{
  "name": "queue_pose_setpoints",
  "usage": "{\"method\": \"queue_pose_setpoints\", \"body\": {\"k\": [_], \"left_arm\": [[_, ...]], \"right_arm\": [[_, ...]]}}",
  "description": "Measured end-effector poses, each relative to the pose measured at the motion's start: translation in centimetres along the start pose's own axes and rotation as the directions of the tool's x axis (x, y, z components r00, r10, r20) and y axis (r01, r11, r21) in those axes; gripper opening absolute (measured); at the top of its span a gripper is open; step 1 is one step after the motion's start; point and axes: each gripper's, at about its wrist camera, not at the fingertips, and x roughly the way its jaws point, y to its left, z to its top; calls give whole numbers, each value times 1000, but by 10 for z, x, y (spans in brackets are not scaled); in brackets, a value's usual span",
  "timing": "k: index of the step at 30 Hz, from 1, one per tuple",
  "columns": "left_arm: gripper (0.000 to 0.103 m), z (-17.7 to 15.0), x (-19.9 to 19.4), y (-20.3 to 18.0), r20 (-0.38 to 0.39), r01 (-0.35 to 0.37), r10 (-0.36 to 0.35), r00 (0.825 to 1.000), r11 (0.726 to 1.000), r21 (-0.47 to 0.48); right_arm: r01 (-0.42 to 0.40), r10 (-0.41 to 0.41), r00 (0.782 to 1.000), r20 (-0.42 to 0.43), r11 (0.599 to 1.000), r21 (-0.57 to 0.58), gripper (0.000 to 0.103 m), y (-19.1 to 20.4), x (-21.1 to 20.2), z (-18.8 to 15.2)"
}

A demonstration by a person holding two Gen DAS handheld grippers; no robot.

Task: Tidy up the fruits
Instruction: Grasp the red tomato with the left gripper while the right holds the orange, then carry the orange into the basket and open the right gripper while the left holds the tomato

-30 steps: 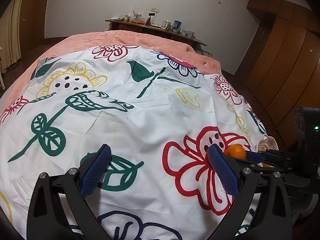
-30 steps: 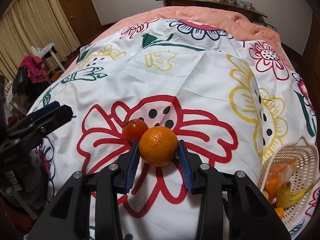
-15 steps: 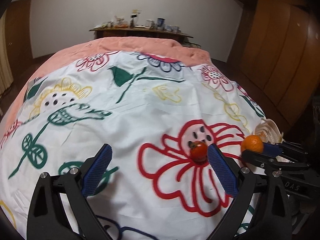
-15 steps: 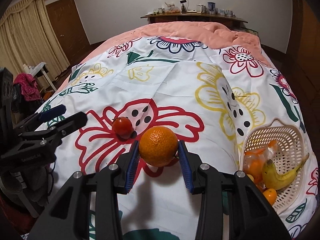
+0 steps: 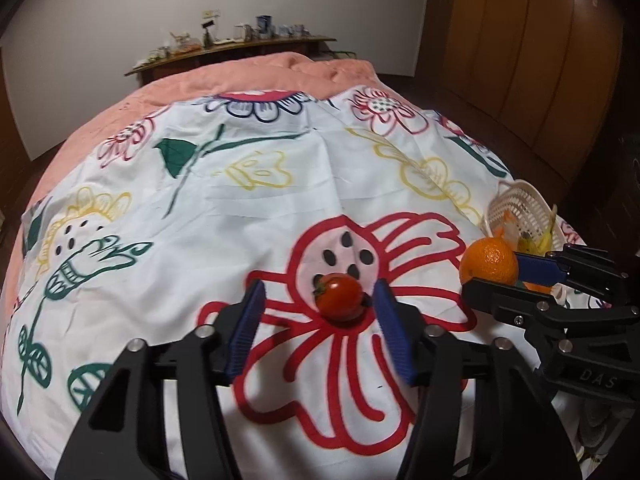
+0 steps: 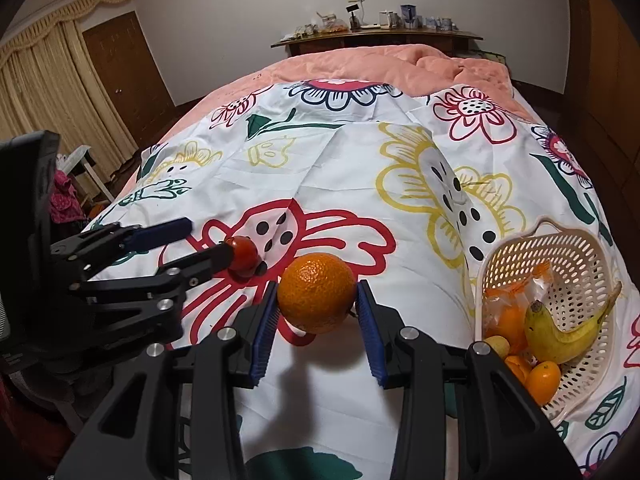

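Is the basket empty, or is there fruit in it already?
Not empty. The basket holds a banana, small oranges and a plastic bag.

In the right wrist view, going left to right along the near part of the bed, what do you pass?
Left gripper → tomato → orange in the right gripper → basket holding the banana.

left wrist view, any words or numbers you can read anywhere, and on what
"DAS": raised letters on the black body of the right claw, low at the right edge; more letters may be cut off.
Cups and boxes on the far shelf: any print is too small to read.
Flowered sheet: drawings only, no words.
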Motion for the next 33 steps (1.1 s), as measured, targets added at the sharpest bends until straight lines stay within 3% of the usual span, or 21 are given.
{"method": "queue_pose_setpoints", "body": {"k": [7, 9, 12, 20, 33], "left_arm": [[46, 4, 16, -6, -53, 35, -34, 998, 999, 23], [37, 4, 22, -6, -78, 43, -41, 996, 999, 19], [31, 5, 27, -6, -95, 51, -49, 994, 999, 14], [30, 3, 24, -3, -61, 51, -51, 997, 999, -1], [30, -5, -5, 22, 43, 59, -54, 998, 990, -128]], "right_arm": [[-5, 5, 1000, 6, 1000, 17, 39, -3, 0, -1], [-5, 4, 1000, 6, 1000, 17, 39, -4, 0, -1], [-5, 5, 1000, 6, 1000, 18, 39, -4, 0, -1], [-5, 5, 1000, 7, 1000, 19, 39, -4, 0, -1], [-6, 5, 1000, 29, 999, 47, 39, -8, -4, -3]]}}
